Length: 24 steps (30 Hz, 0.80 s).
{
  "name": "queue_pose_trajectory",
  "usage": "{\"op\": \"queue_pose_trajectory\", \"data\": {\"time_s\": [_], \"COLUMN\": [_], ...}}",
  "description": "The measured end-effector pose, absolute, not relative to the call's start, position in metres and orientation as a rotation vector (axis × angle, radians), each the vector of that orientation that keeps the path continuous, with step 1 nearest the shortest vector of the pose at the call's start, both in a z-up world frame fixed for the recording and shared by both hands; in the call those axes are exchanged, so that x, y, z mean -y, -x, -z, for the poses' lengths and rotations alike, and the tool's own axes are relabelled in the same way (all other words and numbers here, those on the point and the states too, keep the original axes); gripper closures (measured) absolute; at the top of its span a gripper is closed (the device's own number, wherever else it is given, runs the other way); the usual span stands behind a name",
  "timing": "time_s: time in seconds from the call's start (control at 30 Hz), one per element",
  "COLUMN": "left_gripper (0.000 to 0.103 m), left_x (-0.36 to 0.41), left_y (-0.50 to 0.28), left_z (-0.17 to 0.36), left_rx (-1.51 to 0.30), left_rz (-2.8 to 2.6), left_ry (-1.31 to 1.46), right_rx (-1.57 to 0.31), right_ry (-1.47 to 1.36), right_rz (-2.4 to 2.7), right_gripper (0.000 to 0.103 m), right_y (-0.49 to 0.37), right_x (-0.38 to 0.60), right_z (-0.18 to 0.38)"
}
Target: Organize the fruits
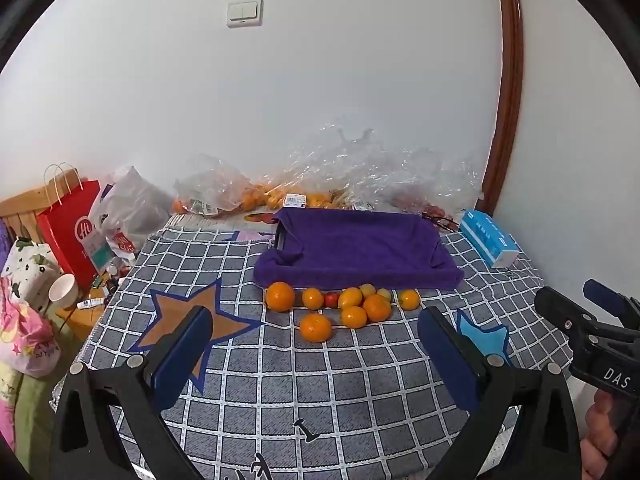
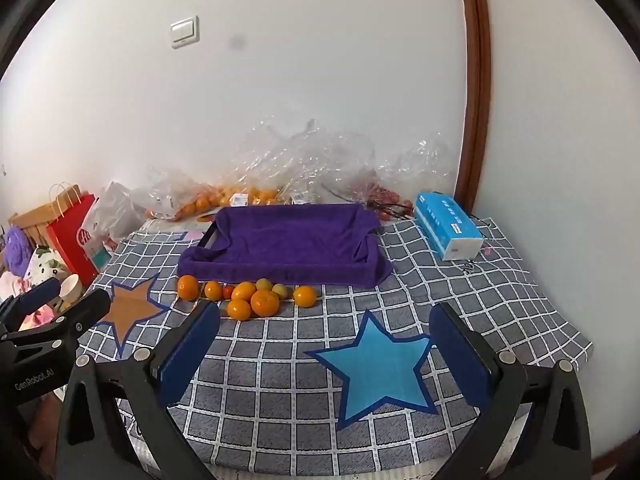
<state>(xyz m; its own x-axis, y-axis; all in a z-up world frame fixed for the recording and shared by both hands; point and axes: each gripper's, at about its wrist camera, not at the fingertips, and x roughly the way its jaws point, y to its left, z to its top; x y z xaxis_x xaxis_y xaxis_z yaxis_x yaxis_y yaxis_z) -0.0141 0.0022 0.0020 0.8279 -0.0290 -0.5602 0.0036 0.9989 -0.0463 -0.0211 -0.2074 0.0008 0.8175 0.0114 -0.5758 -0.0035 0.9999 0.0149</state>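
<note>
Several oranges (image 1: 316,327) (image 2: 265,303), small yellowish fruits (image 1: 367,290) (image 2: 281,290) and one small red fruit (image 1: 331,299) (image 2: 228,291) lie in a cluster on the checked cloth, right in front of a tray lined with a purple towel (image 1: 356,250) (image 2: 288,240). The tray holds nothing. My left gripper (image 1: 316,344) is open and empty, above the cloth just short of the nearest orange. My right gripper (image 2: 324,332) is open and empty, to the right of the cluster above a blue star patch (image 2: 380,368).
Clear plastic bags (image 1: 360,168) with more oranges lie against the back wall. A blue tissue box (image 1: 488,238) (image 2: 448,226) sits to the right of the tray. Red paper bag (image 1: 72,228) and a white cup (image 1: 64,290) stand off the table's left edge.
</note>
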Motion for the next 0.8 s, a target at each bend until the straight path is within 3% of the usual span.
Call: {"op": "queue_pose_trajectory", "data": {"time_s": [0.8], "left_gripper": [0.000], "left_x": [-0.0024], "left_y": [0.0182], "left_z": [-0.0009], "left_rx": [-0.590], "left_rz": [0.013], "left_ry": [0.046], "right_rx": [-0.600], "right_ry": [-0.010], "right_rz": [-0.025], "right_gripper": [0.000], "right_y": [0.0273], "right_x": [0.2031], "right_z": [-0.0037]}}
